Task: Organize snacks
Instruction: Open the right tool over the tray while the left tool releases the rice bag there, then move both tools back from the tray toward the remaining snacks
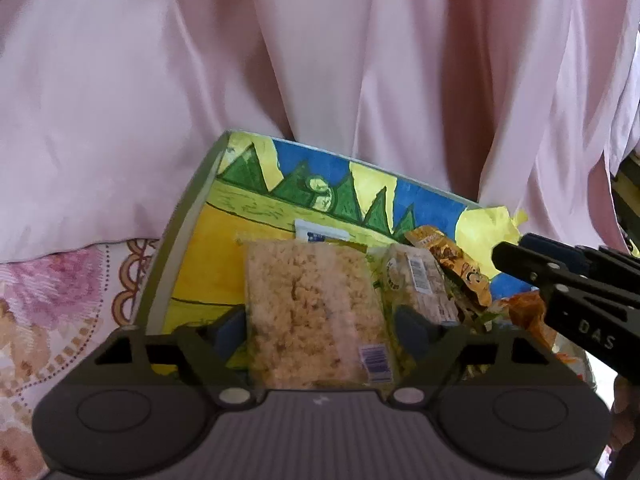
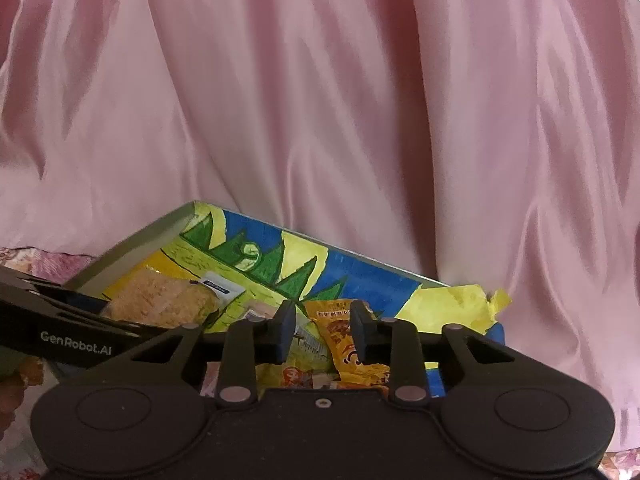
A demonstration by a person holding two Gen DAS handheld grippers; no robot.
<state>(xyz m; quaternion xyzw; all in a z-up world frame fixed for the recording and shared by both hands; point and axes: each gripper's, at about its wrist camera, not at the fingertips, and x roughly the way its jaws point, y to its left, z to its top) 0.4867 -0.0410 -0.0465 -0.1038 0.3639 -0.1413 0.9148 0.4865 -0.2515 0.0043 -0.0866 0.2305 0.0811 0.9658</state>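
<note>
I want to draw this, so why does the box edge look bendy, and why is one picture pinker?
Left wrist view: the fisheye lens bows the painted box rim; the curtain looks pale and washed out. Right wrist view: dimmer, pinker light, soft focus, and dark corners from the round lens.

The left tool (image 1: 320,332) points downward with its jaws spread wide; the right tool (image 2: 322,334) beside it has its jaws a little apart
</note>
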